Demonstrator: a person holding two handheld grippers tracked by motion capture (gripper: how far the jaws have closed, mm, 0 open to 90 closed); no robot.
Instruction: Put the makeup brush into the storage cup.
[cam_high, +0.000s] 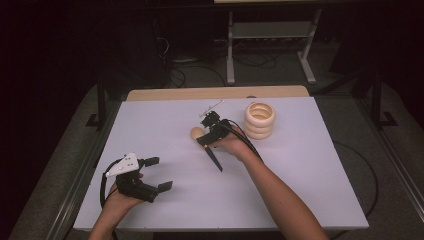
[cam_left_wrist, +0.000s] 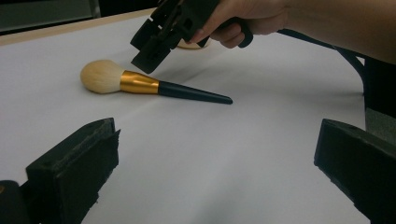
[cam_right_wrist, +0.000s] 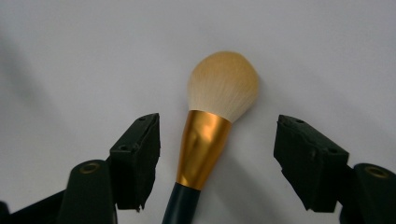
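The left claw (cam_high: 159, 174) rests near the left front corner of the white-covered bench (cam_high: 300, 190), its jaws spread wide and holding nothing. Toward the middle lies the task's thing, a makeup brush with a pale cream bristle head, a gold metal ferrule and a tapered black handle (cam_high: 207, 147); it lies flat on the bench, head pointing away from the person. The right claw (cam_right_wrist: 217, 158) hangs just above it with the jaws about half open on either side of the ferrule, neither pad touching it. To grasp well, the claw should probably sink until both pads are level with the ferrule, stay centred so they meet the metal together, and close on that rigid part rather than on the soft bristles or the slim handle, which could roll away. To the right, well apart from the brush, stands a stack of pale wooden rings (cam_high: 260, 120); their exact number is hard to read. Beyond the bench a strip of light wood edge (cam_high: 215, 93), a dark floor with cables and a white frame leg (cam_high: 230, 60) can be seen.
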